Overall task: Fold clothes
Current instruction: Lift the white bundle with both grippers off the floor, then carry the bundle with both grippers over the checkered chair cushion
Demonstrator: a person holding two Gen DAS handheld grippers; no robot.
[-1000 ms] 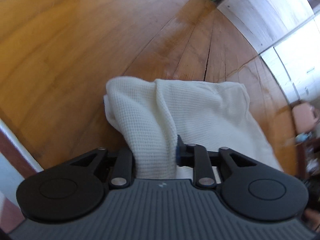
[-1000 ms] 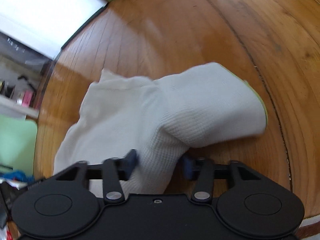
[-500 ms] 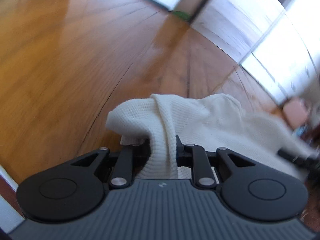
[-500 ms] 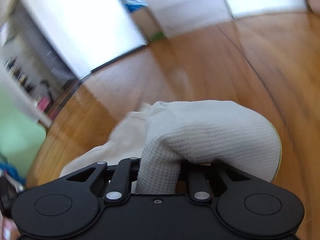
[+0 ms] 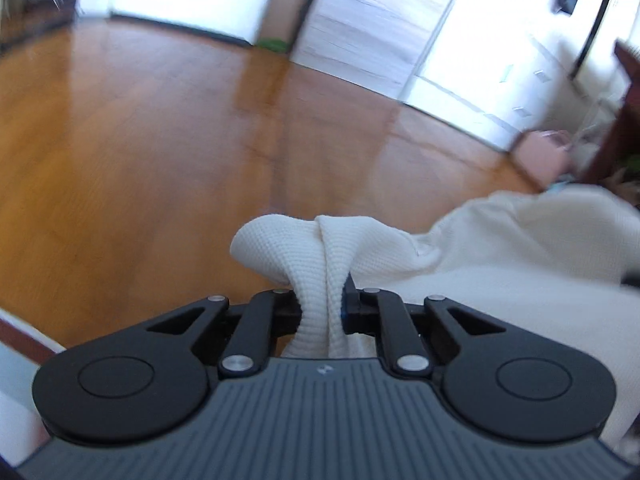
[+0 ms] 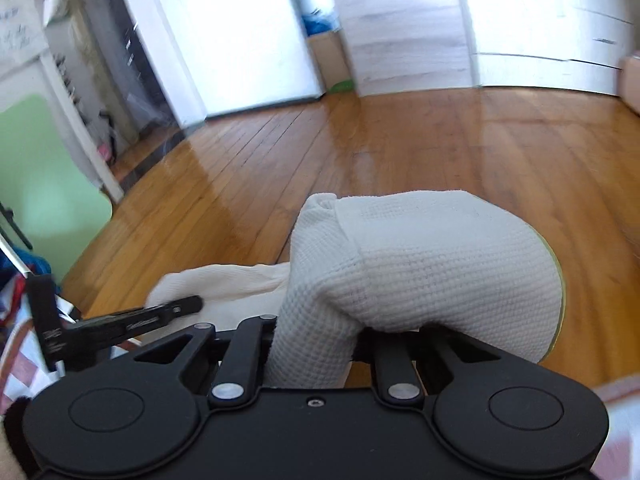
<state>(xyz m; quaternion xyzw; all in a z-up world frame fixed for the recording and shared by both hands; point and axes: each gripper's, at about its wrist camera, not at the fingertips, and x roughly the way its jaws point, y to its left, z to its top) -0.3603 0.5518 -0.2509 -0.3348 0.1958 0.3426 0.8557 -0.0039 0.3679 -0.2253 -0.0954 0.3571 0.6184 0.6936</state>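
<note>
A cream waffle-knit garment (image 5: 500, 264) hangs lifted above the wooden floor (image 5: 160, 152). In the left wrist view my left gripper (image 5: 322, 308) pinches a bunched fold of it; its jaws are closing, with the cloth squeezed thin between the pads. In the right wrist view my right gripper (image 6: 316, 340) grips another thick bunch of the same garment (image 6: 432, 264). Those jaws are closing too, pressed on the cloth, which bulges over the right finger and hides it. A thin yellow-green edge shows on that bulge. The left gripper's black finger (image 6: 176, 308) shows at lower left.
Glossy wooden floor (image 6: 400, 144) runs to white cabinets and doors (image 6: 248, 32) at the back. A cardboard box (image 5: 282, 16) with a green item stands there. A pink box (image 5: 540, 154) sits at right, and a pale green panel (image 6: 36, 184) with clutter at left.
Both grippers have closed on the garment and risen, lifting it off the floor. Both views have tilted up, so the far walls and cabinets now show.
</note>
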